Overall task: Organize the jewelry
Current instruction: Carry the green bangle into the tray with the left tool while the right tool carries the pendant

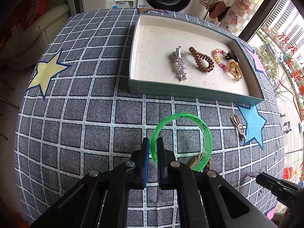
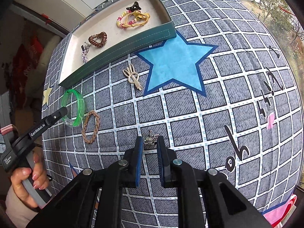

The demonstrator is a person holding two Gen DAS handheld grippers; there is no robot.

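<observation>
Between the left gripper (image 1: 151, 146) jaws, a clamped translucent green bangle (image 1: 181, 140); right gripper (image 2: 149, 142) jaws pinching a silver trinket (image 2: 150, 139).

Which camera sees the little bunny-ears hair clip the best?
The right wrist view. There the bunny-ears hair clip lies plainly on the checked cloth beside the blue star, its loops easy to see. The left wrist view shows it small and squashed near the picture's edge.
</observation>
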